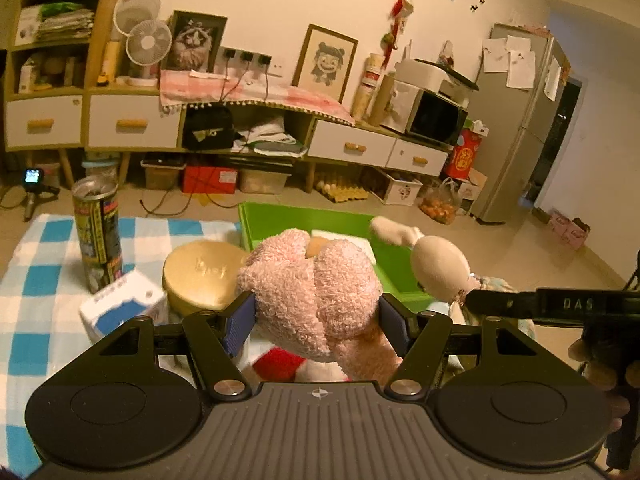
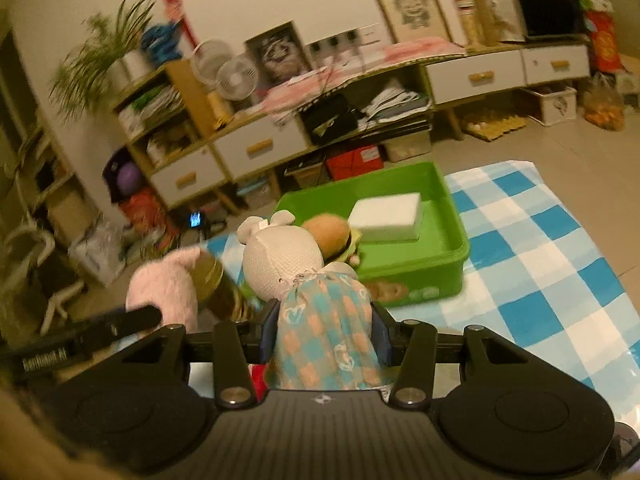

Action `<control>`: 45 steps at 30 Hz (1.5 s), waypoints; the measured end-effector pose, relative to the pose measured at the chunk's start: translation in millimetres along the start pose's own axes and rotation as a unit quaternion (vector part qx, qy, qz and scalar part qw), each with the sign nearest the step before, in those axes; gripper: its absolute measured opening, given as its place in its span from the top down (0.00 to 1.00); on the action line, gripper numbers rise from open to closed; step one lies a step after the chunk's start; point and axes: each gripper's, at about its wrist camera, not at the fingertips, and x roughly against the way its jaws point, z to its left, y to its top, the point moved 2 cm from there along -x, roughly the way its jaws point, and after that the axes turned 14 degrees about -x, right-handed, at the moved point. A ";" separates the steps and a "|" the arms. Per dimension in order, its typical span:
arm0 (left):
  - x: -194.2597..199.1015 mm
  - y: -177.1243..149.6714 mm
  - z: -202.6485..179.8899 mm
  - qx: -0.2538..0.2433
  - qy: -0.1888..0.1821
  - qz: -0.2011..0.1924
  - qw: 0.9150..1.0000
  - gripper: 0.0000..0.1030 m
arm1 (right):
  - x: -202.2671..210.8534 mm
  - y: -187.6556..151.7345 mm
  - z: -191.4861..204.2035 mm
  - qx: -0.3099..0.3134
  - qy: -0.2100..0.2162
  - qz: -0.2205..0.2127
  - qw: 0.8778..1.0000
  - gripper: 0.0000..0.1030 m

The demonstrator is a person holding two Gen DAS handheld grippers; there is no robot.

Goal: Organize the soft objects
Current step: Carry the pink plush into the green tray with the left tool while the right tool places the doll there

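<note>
Between the blue pads of the left gripper (image 1: 316,322) sits the pink plush toy (image 1: 316,292). Its long axis runs from near to far, with the rounded fluffy end pointing far, toward the green bin (image 1: 280,220). The jaws stand moderately apart and are clamped on the toy's sides, one pad on each side. A red and white part of the toy shows below the jaws, near the gripper body.

The right gripper (image 2: 326,334) holds the rabbit doll (image 2: 296,276) by its checked dress (image 2: 326,332). The doll's long axis also runs near to far: the cream head points far and slightly left, toward the bin, and the ears lie at the far end of the head. The jaws are narrowly apart and pressed on the dress from both sides.

In the right wrist view the green bin (image 2: 452,216) rests on the blue and white checked cloth (image 2: 540,264), just beyond the doll. A white sponge block (image 2: 386,214) and a burger-shaped plush (image 2: 326,232) lie inside the bin. The left wrist view shows a round gold tin (image 1: 200,276), a tall printed can (image 1: 98,232) and a small white and blue box (image 1: 120,306) on the cloth, left of the pink toy.
</note>
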 end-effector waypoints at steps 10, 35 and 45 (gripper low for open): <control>-38.8 40.3 9.9 0.033 0.004 0.011 0.999 0.36 | -28.7 47.3 -29.7 -0.150 -0.011 -0.031 0.988 0.88; -152.2 72.5 19.7 -0.053 0.071 0.127 0.988 0.36 | -110.5 60.8 -59.1 -0.330 -0.029 -0.036 0.943 0.88; -175.9 68.5 12.0 -0.112 0.083 0.151 0.979 0.31 | -123.3 62.1 -58.9 -0.327 -0.026 -0.043 0.944 0.88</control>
